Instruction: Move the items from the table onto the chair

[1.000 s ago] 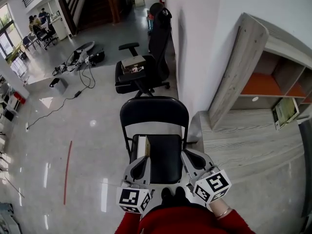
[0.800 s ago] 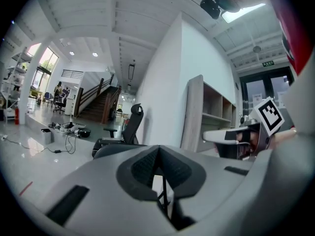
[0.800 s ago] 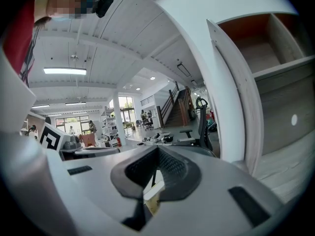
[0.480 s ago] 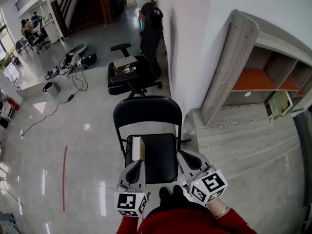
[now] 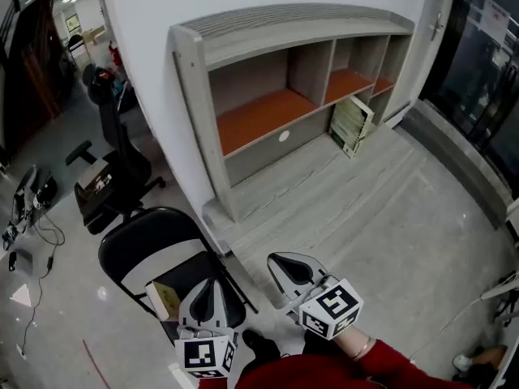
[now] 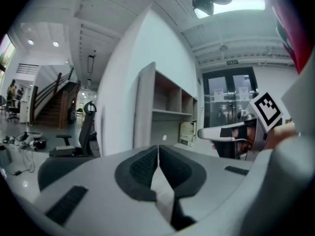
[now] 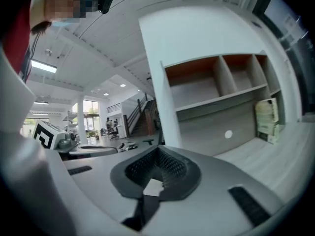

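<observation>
Two empty grippers, left gripper [image 5: 208,288] and right gripper [image 5: 284,264], jaws closed tight. The pale green upright booklet [image 5: 351,126] leans well ahead of the right one on the grey wood-grain table [image 5: 340,197]; we'd open wide early, then pinch its free edge.

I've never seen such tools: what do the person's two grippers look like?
The left gripper and right gripper are pale-grey shells with dark ridged pads, each bearing a cube of black-and-white square markers. Red sleeves; a thin bracelet.
</observation>
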Available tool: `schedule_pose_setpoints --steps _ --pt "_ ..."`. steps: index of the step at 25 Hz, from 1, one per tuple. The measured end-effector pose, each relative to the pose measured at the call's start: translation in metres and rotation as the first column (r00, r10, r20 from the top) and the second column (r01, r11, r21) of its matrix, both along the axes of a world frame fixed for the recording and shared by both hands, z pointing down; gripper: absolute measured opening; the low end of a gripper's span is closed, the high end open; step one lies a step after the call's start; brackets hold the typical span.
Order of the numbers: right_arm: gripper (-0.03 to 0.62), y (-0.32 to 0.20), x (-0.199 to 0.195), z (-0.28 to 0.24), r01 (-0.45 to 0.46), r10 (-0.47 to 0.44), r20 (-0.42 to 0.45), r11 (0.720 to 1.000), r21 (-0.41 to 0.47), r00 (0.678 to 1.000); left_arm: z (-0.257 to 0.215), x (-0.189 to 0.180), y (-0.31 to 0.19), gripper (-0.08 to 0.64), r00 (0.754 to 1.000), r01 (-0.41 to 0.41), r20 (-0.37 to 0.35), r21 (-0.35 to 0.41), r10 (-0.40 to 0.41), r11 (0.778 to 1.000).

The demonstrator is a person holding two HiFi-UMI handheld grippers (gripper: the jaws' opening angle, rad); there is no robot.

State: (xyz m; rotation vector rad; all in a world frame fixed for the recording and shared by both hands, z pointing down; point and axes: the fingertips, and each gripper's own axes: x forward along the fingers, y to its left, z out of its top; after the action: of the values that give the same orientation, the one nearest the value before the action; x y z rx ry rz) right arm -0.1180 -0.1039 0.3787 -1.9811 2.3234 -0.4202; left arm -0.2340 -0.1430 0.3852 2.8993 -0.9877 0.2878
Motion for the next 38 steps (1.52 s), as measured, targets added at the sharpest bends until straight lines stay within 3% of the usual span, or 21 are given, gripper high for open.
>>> schedule_pose_setpoints --steps 7,12,15,22,28,32,38 --pt "0.011 0.098 0.178 0.009 -0.273 0.273 0.014 0.961 0.036 0.962 0.008 0.182 0.063 0.035 0.98 -0.197 0.025 0.01 0.197 0.98" --pt "0.011 0.171 0.296 0.005 -0.327 0.327 -0.007 0.945 0.03 0.945 -0.003 0.319 0.111 0.035 0.969 -0.248 0.009 0.052 0.247 0.967" --pt "0.011 0.2 0.345 0.011 -0.357 0.357 -0.018 0.934 0.007 0.934 -0.007 0.379 0.124 0.035 0.967 -0.252 -0.02 0.035 0.252 0.967" --pt "0.011 0.212 0.434 0.02 -0.459 0.459 0.035 0.888 -0.001 0.888 0.001 0.471 0.118 0.07 0.959 -0.284 0.004 -0.002 0.284 0.959" --pt "0.011 0.177 0.521 0.031 -0.477 0.476 -0.028 0.879 0.002 0.879 0.036 0.552 0.073 0.111 0.971 -0.237 0.033 -0.019 0.238 0.971" --pt "0.011 0.143 0.566 0.031 -0.428 0.428 -0.048 0.904 0.004 0.903 0.058 0.587 0.035 0.175 0.992 -0.118 0.037 -0.056 0.12 0.991" --pt "0.011 0.099 0.608 0.021 -0.339 0.338 -0.08 0.941 0.002 0.938 0.061 0.631 0.003 0.254 0.996 -0.015 0.082 -0.055 0.019 0.998"
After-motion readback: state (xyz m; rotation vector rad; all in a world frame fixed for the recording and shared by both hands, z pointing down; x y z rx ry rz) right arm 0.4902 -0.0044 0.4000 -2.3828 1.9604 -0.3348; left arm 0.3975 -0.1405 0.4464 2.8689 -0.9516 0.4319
